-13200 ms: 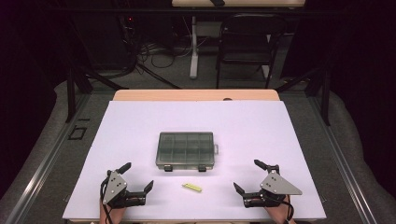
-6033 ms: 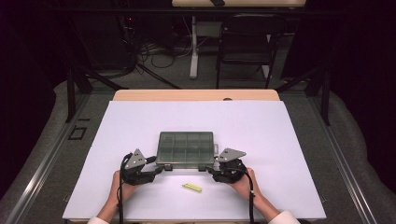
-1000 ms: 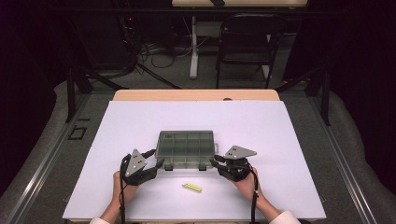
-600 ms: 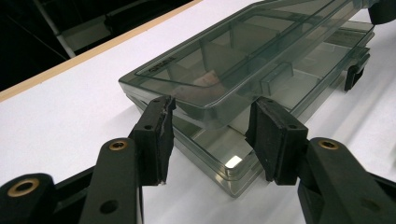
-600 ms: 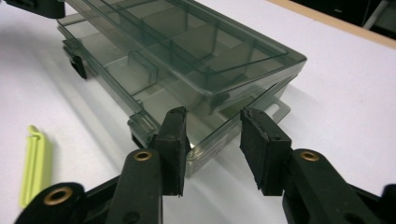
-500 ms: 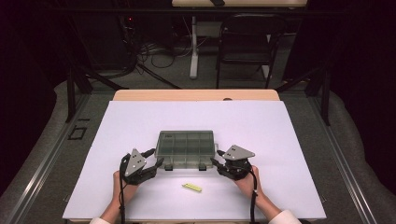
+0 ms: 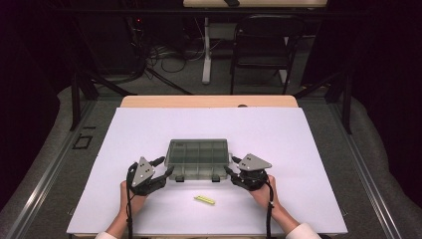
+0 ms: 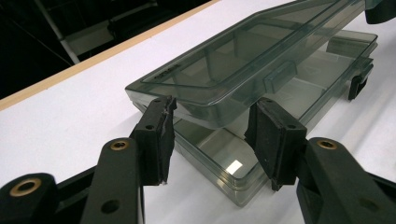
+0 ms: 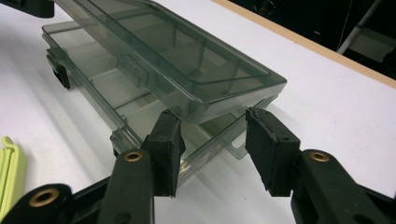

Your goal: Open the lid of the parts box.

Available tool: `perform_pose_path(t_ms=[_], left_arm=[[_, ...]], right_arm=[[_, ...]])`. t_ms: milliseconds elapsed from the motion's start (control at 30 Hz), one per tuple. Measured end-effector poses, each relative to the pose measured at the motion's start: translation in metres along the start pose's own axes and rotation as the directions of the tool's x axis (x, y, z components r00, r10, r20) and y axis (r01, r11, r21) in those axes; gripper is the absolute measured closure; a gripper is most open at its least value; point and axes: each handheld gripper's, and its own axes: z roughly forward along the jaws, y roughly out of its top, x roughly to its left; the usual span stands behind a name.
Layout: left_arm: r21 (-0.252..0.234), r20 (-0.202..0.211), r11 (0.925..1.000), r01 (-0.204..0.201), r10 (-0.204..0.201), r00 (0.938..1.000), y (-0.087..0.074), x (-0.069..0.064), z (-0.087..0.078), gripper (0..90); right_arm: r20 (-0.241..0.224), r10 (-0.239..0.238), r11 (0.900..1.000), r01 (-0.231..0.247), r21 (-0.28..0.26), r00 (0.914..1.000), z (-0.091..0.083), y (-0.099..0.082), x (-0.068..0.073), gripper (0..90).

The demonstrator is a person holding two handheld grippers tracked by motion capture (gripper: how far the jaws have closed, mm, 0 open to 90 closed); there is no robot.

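Note:
A smoky clear compartment box lies mid-table, its lid tilted up off the base. My left gripper is at the near left corner. In the left gripper view both pads touch the lid's corner edge and hold it raised. My right gripper is at the near right corner. Its jaws have just been opening, and in the right gripper view the lid corner sits between the pad tips with a small gap. The base lies below.
A small yellow-green strip lies on the white table in front of the box, also at the left edge of the right gripper view. Dark latches hang loose at the base's front. A chair stands beyond the table.
Since the earliest frame both grippers came from the table's front edge to the box's near corners. Over the last second both hands kept still.

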Motion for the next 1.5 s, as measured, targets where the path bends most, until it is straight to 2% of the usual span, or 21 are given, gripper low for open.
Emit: perform_pose_path(t_ms=[167,667,1133,1333,1500], left_arm=[[-0.007,-0.014,1.0,0.004,-0.004,0.9999,0.002,0.002,-0.001,52.5],[-0.046,-0.018,0.9989,0.004,-0.005,0.9998,0.006,0.007,-0.001,57.6],[-0.033,-0.007,0.9994,0.007,-0.007,1.0,0.008,0.01,0.001,60.3],[-0.026,-0.009,0.9996,0.013,-0.013,0.9999,0.012,0.011,0.001,58.9],[-0.033,0.001,0.9994,0.01,-0.01,1.0,0.017,0.014,0.0,61.7]], right_arm=[[0.001,-0.011,0.9998,0.011,-0.014,0.9999,0.001,0.003,0.001,56.3],[0.012,-0.026,0.9989,0.026,-0.039,0.9996,-0.001,0.008,-0.003,60.1],[0.011,-0.051,0.998,0.052,-0.035,0.9986,0.003,0.013,-0.005,62.5],[0.011,-0.053,0.998,0.054,-0.032,0.9985,0.003,0.014,-0.006,63.7],[0.013,-0.049,0.9983,0.05,-0.03,0.9987,0.004,0.018,-0.008,64.7]])
